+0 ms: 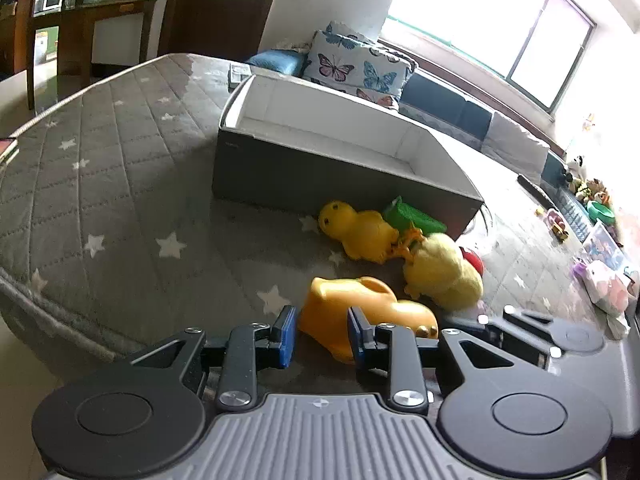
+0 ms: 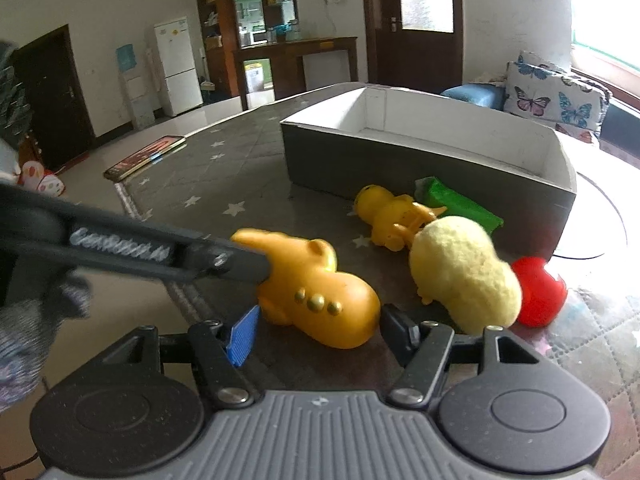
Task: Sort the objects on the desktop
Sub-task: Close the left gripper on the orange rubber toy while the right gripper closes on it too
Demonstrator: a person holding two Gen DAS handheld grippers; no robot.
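An orange toy plane [image 1: 356, 312] lies on the grey star-patterned table. My left gripper [image 1: 322, 330] is open, its blue pads on either side of the plane's near end. In the right wrist view the plane [image 2: 320, 300] lies between my right gripper's [image 2: 320, 330] open fingers; the left gripper's arm [image 2: 160, 250] reaches its tail. Behind lie a yellow rubber duck [image 1: 356, 232], a fuzzy yellow plush [image 1: 444, 272], a green packet [image 1: 412, 216] and a red ball [image 2: 538, 292]. The grey box [image 1: 320, 172] with white inside stands beyond.
A butterfly pillow [image 1: 352, 66] and blue cushion [image 1: 276, 62] lie behind the box. Small toys [image 1: 592, 196] line the right side. A book [image 2: 146, 156] lies at the table's far left edge in the right wrist view. The table edge [image 1: 60, 320] is near, left.
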